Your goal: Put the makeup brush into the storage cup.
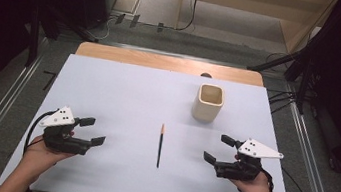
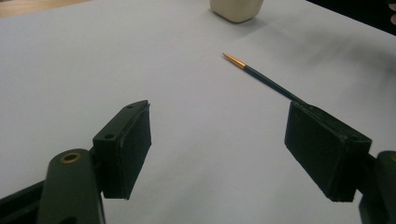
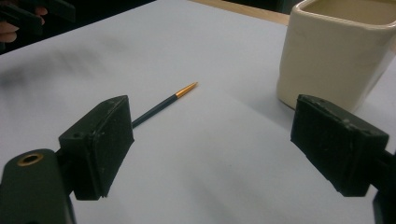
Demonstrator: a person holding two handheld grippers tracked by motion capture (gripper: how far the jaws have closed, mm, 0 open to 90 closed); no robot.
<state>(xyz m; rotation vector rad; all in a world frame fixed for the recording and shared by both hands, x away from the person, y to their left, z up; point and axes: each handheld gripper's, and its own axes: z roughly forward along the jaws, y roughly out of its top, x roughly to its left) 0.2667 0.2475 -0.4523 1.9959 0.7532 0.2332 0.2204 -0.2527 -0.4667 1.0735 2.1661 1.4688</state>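
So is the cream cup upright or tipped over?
Upright. The cream cup stands on its base on the white table, its square mouth facing up in the high view.

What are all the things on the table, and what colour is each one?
pencil: one, dark with an orange tip, lying flat in the middle of the table, between the two claws, touching neither
cup: one, cream, square-mouthed, standing upright toward the far right of the table, beyond the pencil
table: one, white top with a wooden strip along the far edge
left claw: one, black with a grey plate on top, near left side of the table, jaws open with nothing between them
right claw: one, black with a grey plate on top, near right side, jaws open with nothing between them
hands: two, coming in from the near edge, each holding one claw
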